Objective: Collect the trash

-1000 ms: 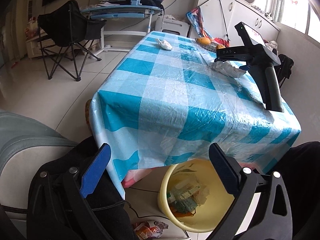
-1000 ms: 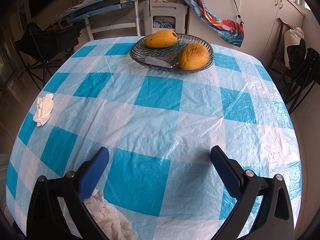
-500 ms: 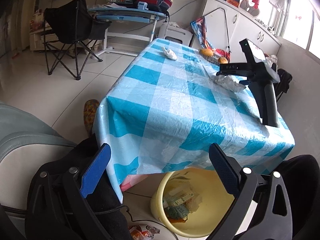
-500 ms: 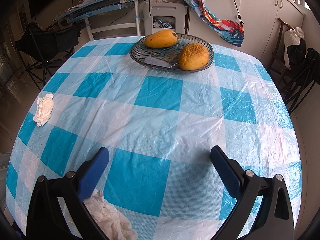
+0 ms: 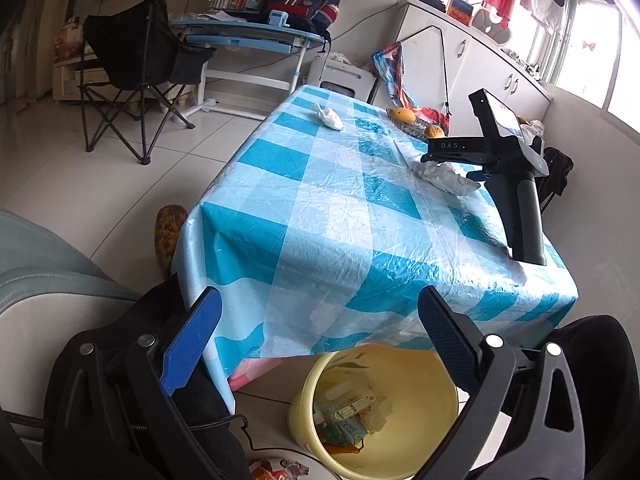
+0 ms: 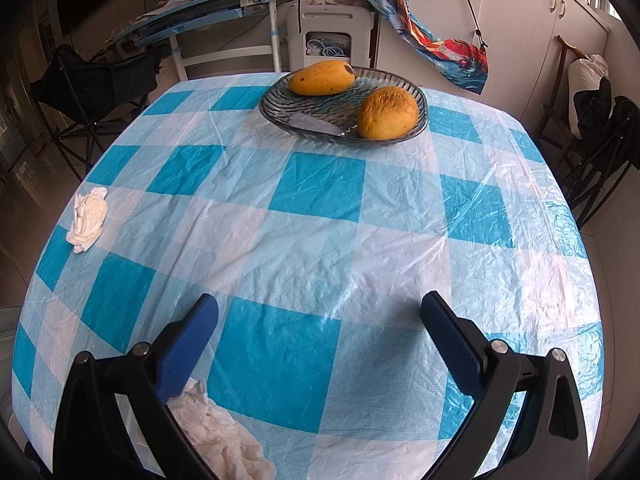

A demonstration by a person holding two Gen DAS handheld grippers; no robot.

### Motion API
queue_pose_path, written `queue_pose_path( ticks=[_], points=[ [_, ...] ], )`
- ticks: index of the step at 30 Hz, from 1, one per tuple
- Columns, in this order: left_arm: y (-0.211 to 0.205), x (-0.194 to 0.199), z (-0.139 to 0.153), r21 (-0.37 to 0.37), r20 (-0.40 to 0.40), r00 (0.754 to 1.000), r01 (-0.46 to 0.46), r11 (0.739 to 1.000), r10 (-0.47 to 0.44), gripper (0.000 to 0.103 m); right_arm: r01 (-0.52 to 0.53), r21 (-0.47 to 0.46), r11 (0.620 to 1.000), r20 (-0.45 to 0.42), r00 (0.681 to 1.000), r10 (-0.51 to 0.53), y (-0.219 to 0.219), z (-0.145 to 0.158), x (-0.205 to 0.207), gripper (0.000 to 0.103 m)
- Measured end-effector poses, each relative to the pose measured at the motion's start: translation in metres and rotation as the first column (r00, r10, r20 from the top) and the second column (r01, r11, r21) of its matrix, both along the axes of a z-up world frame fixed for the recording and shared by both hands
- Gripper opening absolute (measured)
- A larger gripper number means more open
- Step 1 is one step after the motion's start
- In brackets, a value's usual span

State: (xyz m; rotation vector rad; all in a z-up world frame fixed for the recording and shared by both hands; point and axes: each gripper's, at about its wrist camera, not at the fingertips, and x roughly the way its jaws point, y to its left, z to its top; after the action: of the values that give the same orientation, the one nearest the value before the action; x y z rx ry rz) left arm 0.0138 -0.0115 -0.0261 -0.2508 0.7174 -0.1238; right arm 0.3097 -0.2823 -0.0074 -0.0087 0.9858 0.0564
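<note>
A crumpled white tissue point(image 6: 218, 438) lies on the blue-checked tablecloth point(image 6: 320, 240) just under my right gripper's left finger; it also shows in the left wrist view point(image 5: 446, 176). A second crumpled tissue point(image 6: 88, 218) lies near the table's left edge and shows in the left wrist view point(image 5: 330, 117). My right gripper point(image 6: 320, 332) is open and empty above the cloth; its body point(image 5: 504, 168) shows from the left. My left gripper point(image 5: 318, 332) is open and empty off the table's near edge, above a yellow bin point(image 5: 432, 396) holding wrappers.
A glass dish point(image 6: 280, 110) with two yellow fruits point(image 6: 386, 112) stands at the table's far side. A black folding chair point(image 5: 136, 68) and a desk point(image 5: 248, 36) stand beyond. Litter point(image 5: 280, 470) lies on the floor by the bin.
My left gripper has pulled back and up, so the table and bin look farther away. The right gripper and the tissues have not moved.
</note>
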Motion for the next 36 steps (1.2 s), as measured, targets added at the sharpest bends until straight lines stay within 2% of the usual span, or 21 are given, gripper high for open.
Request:
queue_pose_path(
  ticks=[36],
  points=[
    [0.0010,0.0046,-0.0099,-0.022,-0.047,0.999,-0.010,1.000,0.009,0.095,0.000,0.000,1.000,0.000,1.000,0.000,0.0000,-0.0002,0.0003,0.097]
  ],
)
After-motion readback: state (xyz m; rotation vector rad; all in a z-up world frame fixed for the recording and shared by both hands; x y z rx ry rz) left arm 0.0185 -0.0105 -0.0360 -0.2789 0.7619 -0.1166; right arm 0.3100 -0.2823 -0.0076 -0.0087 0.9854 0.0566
